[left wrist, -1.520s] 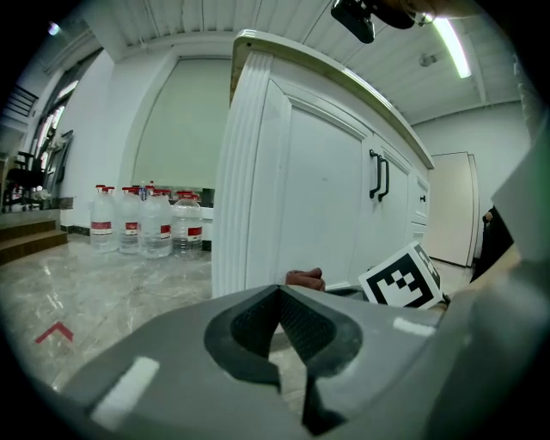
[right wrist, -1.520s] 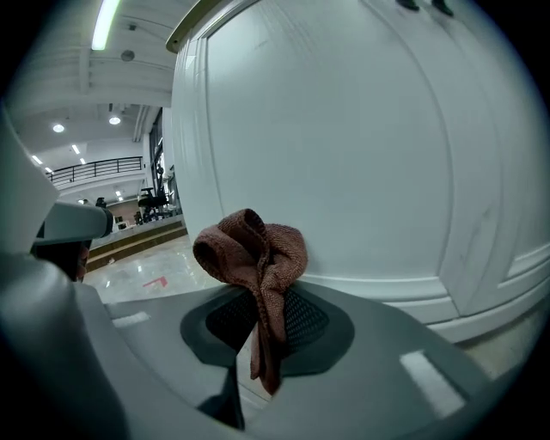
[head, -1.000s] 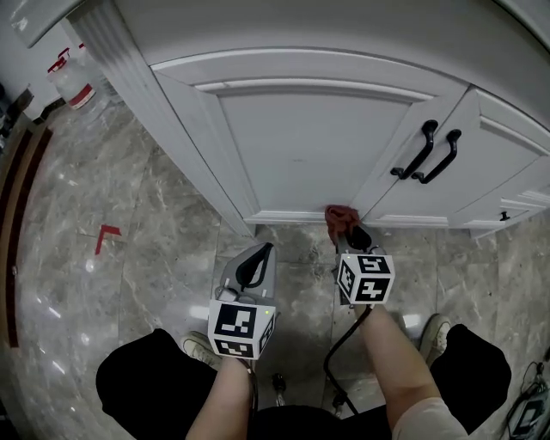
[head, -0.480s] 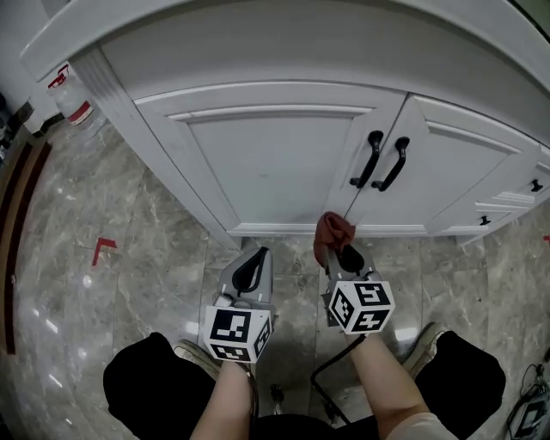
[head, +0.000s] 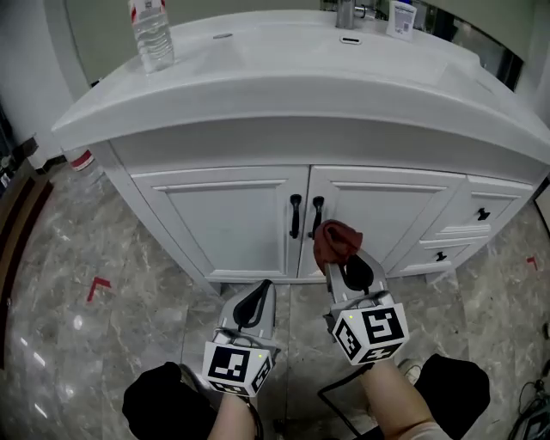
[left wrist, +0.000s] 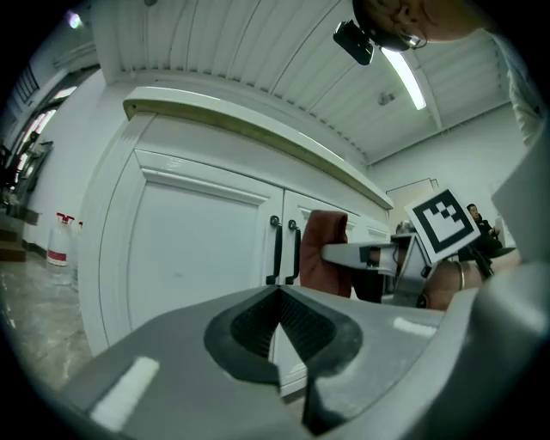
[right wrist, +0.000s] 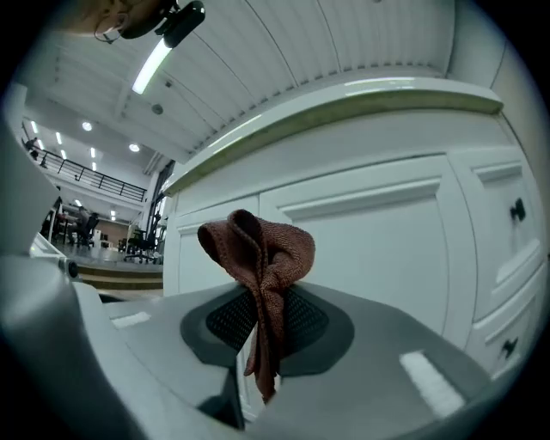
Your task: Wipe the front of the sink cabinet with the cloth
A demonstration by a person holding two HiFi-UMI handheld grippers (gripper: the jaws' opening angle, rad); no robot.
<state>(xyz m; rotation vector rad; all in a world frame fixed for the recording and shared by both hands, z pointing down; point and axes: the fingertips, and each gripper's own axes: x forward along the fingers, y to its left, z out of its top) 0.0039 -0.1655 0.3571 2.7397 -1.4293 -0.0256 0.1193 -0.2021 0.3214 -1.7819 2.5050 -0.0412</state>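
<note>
The white sink cabinet (head: 232, 223) fills the middle of the head view, with two doors and two black handles (head: 305, 215). My right gripper (head: 342, 256) is shut on a rust-red cloth (head: 335, 241), bunched above the jaws and held just in front of the right door (head: 387, 215), close to the handles. In the right gripper view the cloth (right wrist: 258, 258) stands up from the shut jaws before the door panel (right wrist: 361, 249). My left gripper (head: 256, 296) is shut with nothing in it, lower and left, pointing at the left door (left wrist: 189, 258). It sees the cloth (left wrist: 325, 253) too.
A white countertop and basin (head: 284, 77) overhang the cabinet, with a water bottle (head: 151, 34) at the left and a tap (head: 348, 13) at the back. Drawers with black knobs (head: 481, 214) sit at the right. The floor is grey marble tile (head: 77, 284).
The view has pulled back and up, so the whole cabinet and countertop now show. The right gripper with the cloth has risen from the door's foot to about handle height.
</note>
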